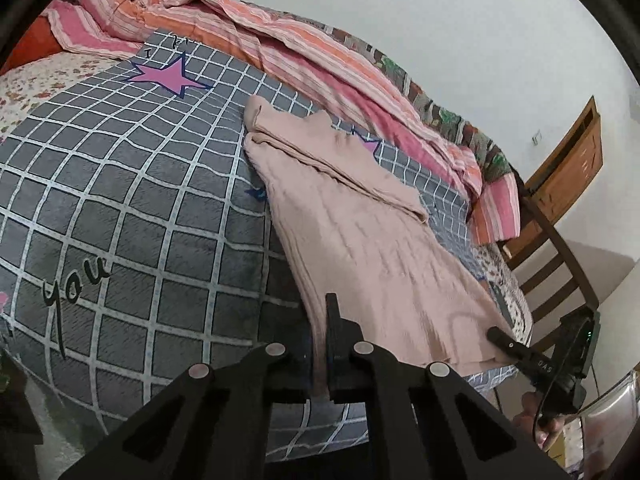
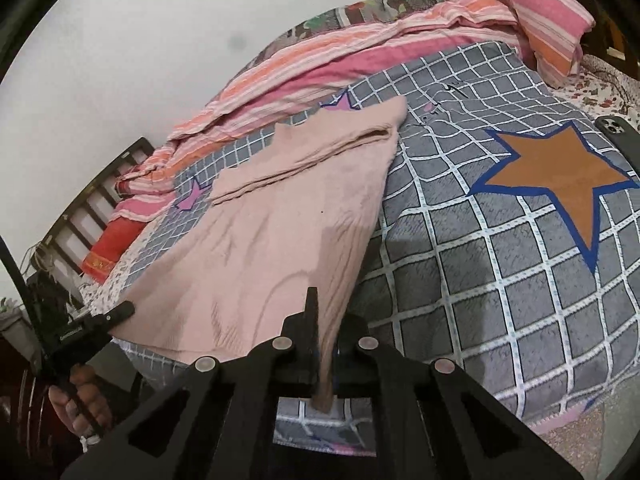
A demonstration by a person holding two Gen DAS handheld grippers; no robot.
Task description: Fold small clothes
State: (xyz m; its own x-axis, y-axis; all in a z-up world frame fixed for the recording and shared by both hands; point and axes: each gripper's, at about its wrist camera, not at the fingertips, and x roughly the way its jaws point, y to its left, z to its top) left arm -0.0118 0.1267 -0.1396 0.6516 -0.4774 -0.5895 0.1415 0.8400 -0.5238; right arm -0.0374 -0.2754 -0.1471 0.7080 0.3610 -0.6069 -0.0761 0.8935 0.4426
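**Pink garment pinched at both near corners on the checked blanket**

We start with the bed (image 1: pixel 516 280), which fills both views and runs back to a pale wall (image 1: pixel 400 20). Most of it is covered by a grey blanket (image 1: pixel 140 208) with a white grid, printed with stars: a pink one (image 1: pixel 168 76) in the left wrist view, a large brown one (image 2: pixel 560 176) outlined in blue in the right. On the blanket we can read the handwritten-style word "you" (image 1: pixel 76 280); smaller script near the pink star is too blurred to make out. A rumpled pink-and-orange striped quilt (image 1: pixel 280 40) lies along the wall side.

The pink garment (image 1: pixel 360 220) lies spread on the grey blanket, its far end folded over on itself, its near hem raised off the bed.

Our left gripper (image 1: pixel 320 336) has its jaws closed onto the near left corner of the garment, with cloth running down between the fingers. Our right gripper (image 2: pixel 322 340) is likewise clamped on the near right corner (a strip of fabric hangs out below the jaws). Each gripper shows at the edge of the other's view; white lettering on the right one is too blurred to read.

A dark phone (image 2: pixel 616 130) lies on the blanket past the brown star.
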